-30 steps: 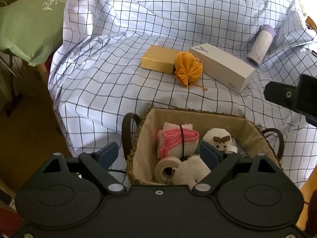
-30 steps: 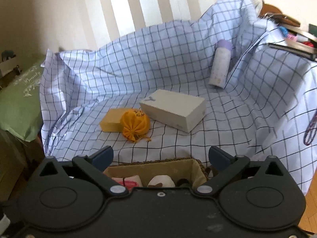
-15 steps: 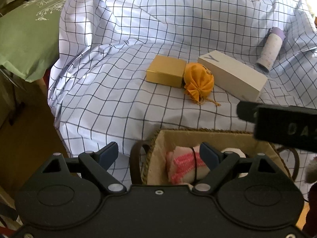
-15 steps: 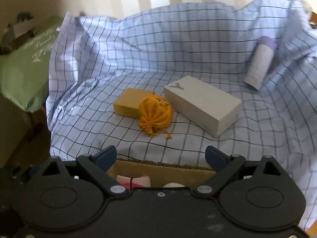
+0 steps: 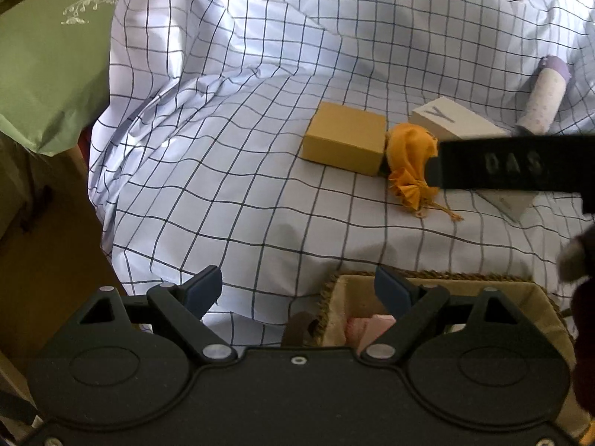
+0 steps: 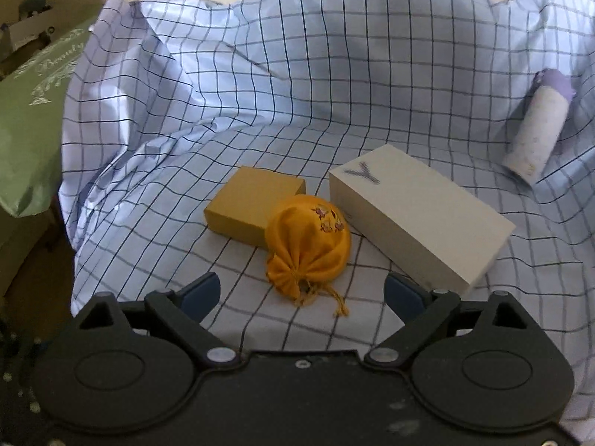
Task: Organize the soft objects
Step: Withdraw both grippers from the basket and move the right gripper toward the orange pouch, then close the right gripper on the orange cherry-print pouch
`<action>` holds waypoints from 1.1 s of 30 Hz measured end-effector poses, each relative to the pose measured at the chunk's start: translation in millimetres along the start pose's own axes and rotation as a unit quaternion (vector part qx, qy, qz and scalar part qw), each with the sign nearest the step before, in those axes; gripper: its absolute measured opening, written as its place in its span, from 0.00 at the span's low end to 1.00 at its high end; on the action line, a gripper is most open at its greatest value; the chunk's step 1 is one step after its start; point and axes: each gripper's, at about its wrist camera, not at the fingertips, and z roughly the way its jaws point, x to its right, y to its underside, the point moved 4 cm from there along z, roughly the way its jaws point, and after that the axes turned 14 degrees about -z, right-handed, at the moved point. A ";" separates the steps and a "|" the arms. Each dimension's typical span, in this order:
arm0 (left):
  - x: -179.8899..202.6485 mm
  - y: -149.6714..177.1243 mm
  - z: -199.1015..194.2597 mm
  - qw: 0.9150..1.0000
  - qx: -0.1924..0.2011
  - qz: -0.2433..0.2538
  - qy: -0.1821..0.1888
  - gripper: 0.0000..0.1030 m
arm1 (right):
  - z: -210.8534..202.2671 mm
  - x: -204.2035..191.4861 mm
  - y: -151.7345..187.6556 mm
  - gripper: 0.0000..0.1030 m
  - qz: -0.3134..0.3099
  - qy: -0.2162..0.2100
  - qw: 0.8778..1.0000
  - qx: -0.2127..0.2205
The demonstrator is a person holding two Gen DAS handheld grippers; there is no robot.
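Note:
An orange drawstring pouch [image 6: 310,243] lies on the checked cloth between a gold box [image 6: 253,204] and a white box [image 6: 420,219]. My right gripper [image 6: 303,293] hovers just short of the pouch, its jaws wide and closing, with nothing pressed between them. In the left wrist view the pouch [image 5: 409,163] is partly hidden by the right gripper's black finger [image 5: 513,165]. My left gripper [image 5: 297,291] is open over the near-left rim of the wicker basket [image 5: 427,278], where a pink soft item [image 5: 368,325] shows.
A lilac-capped bottle [image 6: 539,130] lies at the right on the cloth. A green bag [image 5: 41,63] sits at the left, off the checked cloth [image 5: 241,148]. The cloth rises in folds at the back and sides.
Both grippers moved forward over the cloth. The right one passed beyond the basket and came close to the pouch. The basket slid low in the left view, hiding most of its contents.

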 end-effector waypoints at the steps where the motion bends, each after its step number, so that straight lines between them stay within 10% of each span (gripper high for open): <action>1: -0.9 -1.0 2.9 1.000 -0.002 -0.001 -0.001 0.83 | 6.5 1.1 -2.6 0.91 0.005 -0.003 1.000 -0.003; 19: -14.1 -11.0 38.4 0.999 -0.031 -0.015 -0.015 0.83 | 99.3 12.7 -28.6 0.83 0.039 -0.010 0.999 -0.029; 24: -11.8 -10.7 43.4 0.999 -0.036 -0.011 -0.021 0.83 | 98.7 13.7 -24.5 0.63 0.031 -0.004 0.999 -0.026; 33: 6.7 -18.2 44.1 0.999 -0.026 0.014 -0.021 0.83 | 62.0 21.2 -13.5 0.61 0.022 0.004 1.000 -0.005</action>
